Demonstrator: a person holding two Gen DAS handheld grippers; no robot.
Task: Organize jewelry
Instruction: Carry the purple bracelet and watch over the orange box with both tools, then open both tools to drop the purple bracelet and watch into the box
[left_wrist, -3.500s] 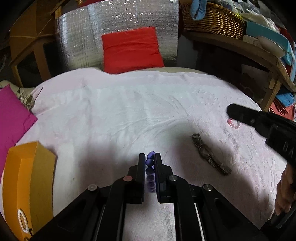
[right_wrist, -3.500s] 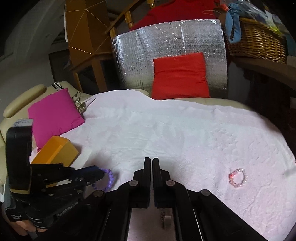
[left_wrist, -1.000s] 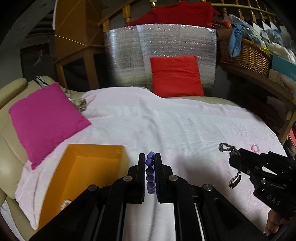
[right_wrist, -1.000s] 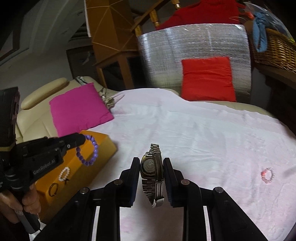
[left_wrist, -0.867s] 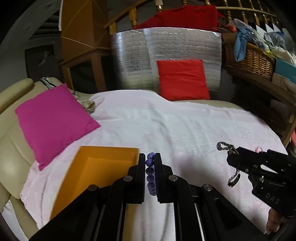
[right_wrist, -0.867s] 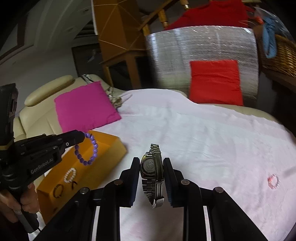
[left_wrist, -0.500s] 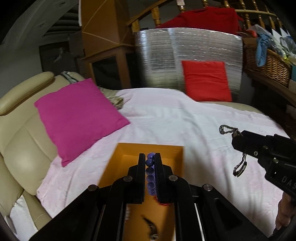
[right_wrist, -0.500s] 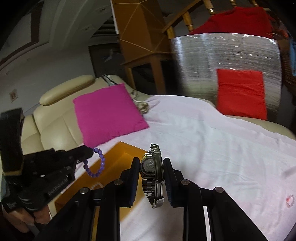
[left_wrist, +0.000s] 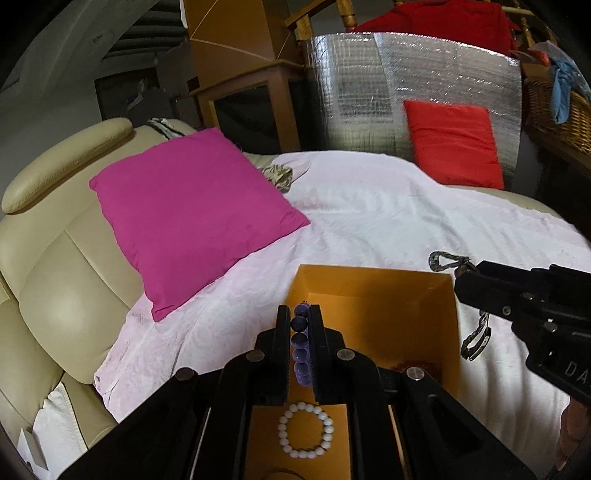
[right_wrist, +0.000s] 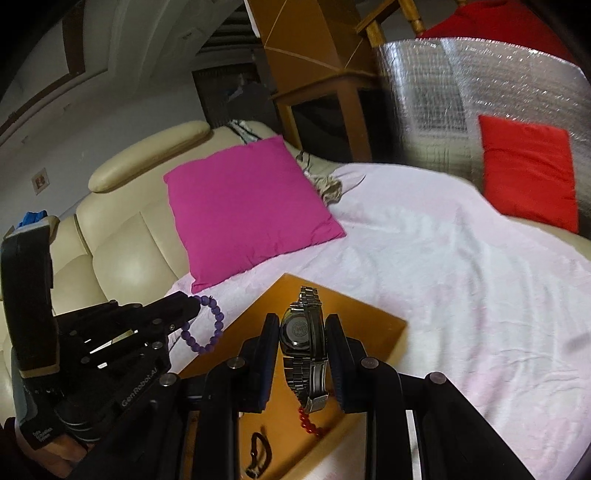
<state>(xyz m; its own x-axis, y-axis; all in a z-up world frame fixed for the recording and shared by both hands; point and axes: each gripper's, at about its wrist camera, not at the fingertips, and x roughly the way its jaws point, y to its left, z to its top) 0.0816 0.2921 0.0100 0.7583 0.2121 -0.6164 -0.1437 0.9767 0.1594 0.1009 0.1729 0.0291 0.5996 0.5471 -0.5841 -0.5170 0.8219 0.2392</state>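
My left gripper (left_wrist: 298, 323) is shut on a purple bead bracelet (left_wrist: 300, 347) and holds it over the open orange box (left_wrist: 373, 291); the bracelet also shows in the right wrist view (right_wrist: 207, 325). My right gripper (right_wrist: 301, 325) is shut on a steel wristwatch (right_wrist: 303, 339) above the same orange box (right_wrist: 369, 325). The watch hangs at the box's right rim in the left wrist view (left_wrist: 476, 336). Inside the box lie a white bead bracelet (left_wrist: 306, 430), a red bead bracelet (right_wrist: 314, 424) and a dark piece (right_wrist: 258, 454).
The box sits on a pale pink cloth (left_wrist: 388, 210) over a cream sofa (left_wrist: 44, 258). A magenta cushion (left_wrist: 192, 210) lies left of the box. A red cushion (left_wrist: 454, 144) leans on a silver foil panel (left_wrist: 406, 74) at the back.
Both grippers have swung left from the open cloth until they are over the orange box, each still holding its piece. The box interior with its bracelets has come into view.
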